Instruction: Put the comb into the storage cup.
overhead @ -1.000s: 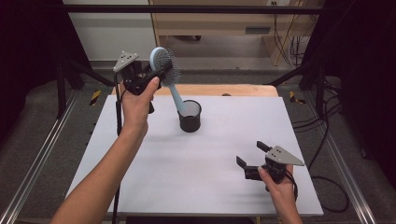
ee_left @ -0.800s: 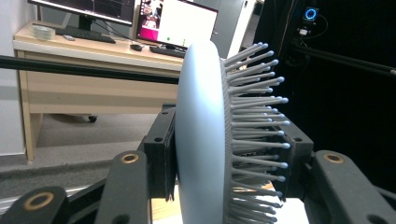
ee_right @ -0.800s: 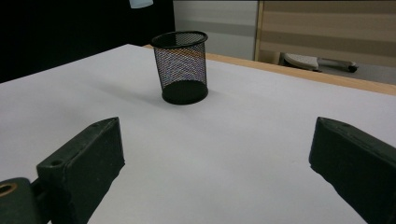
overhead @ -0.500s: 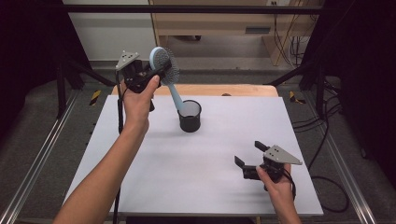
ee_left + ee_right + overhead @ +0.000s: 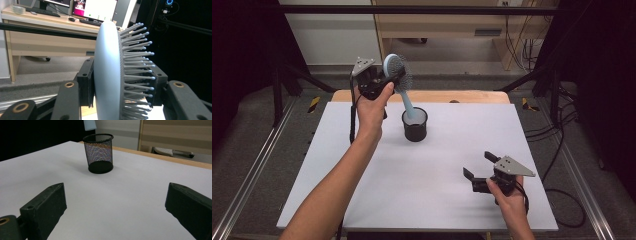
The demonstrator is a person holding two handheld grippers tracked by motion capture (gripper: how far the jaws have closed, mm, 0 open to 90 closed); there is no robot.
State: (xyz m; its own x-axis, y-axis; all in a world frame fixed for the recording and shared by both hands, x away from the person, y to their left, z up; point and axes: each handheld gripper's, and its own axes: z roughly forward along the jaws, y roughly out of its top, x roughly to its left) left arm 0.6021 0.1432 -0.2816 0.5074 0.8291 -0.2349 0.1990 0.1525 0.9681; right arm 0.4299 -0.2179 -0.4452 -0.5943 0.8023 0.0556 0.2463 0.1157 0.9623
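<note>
**Hairbrush held over the mesh cup**

High view: the left tool [image 5: 384,82] is raised above the far part of the white bench [image 5: 362,190], pinching the round head of a light-blue hairbrush [image 5: 398,75]. The brush hangs tilted, handle sloping down to the right, and its lower end sits at the mouth of the black mesh cup [image 5: 415,125]; whether it touches the rim cannot be told from here. The cup stands upright on the bench just right of the left hand. The right tool [image 5: 477,170] rests low over the near right part of the bench, well apart from the cup, its jaws spread with nothing between them.

Left gripper view: the two black jaws press on the hairbrush [image 5: 110,72] head from both sides, one against its smooth blue back, the other against the grey bristles, which point right.

Right gripper view: the right tool's jaws stand wide apart over bare bench [image 5: 130,202]. Beyond them the mesh cup [image 5: 98,153] stands upright, and the blue handle end [image 5: 89,124] of the brush hangs just above its rim, clear of the wire.
</note>
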